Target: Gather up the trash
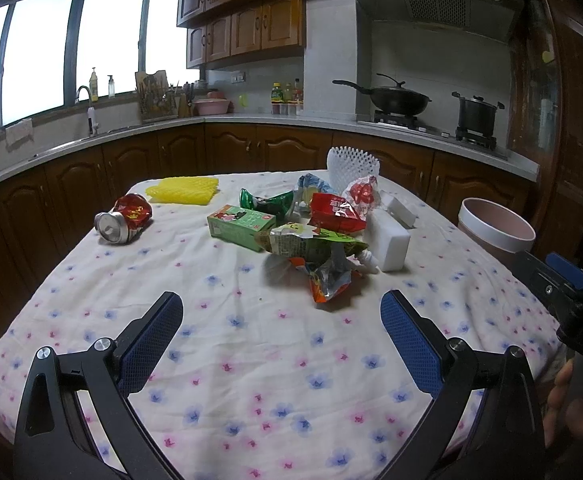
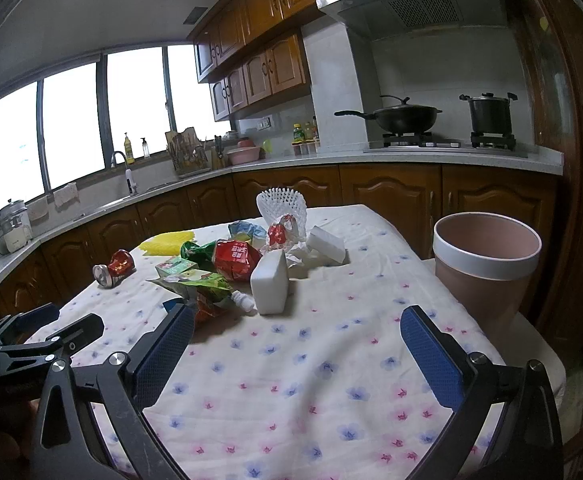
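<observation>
With both tools hovering over the bare near part of the floral white tablecloth (image 1: 251,360), nothing has been picked up yet. The left gripper (image 1: 281,312) has its blue-padded jaws spread wide and empty; the right gripper (image 2: 297,328) is spread and empty too.

The pink round waste bin with a white rim (image 2: 487,264) stands off the table's right edge and serves as the landmark. The trash lies in a loose heap left of that bin, mid-table.

A sensible first pick, by this judgement, is the crumpled green-and-orange foil snack wrapper (image 1: 319,260), the heap's piece nearest the grippers. It is thin and springy, so the jaws should close on a raised fold rather than press flat, and should avoid snagging the cloth.

Counted, as far as overlap allows:
- one crushed red drink can (image 1: 125,220), farthest left of the bin
- one green carton (image 1: 239,224)
- one red foil packet (image 1: 337,214)
- two white foam blocks (image 1: 387,240)
- one yellow foam mesh sleeve (image 1: 183,192)
- one white foam mesh sleeve (image 1: 351,166)
- several further wrappers, too tangled to count
</observation>
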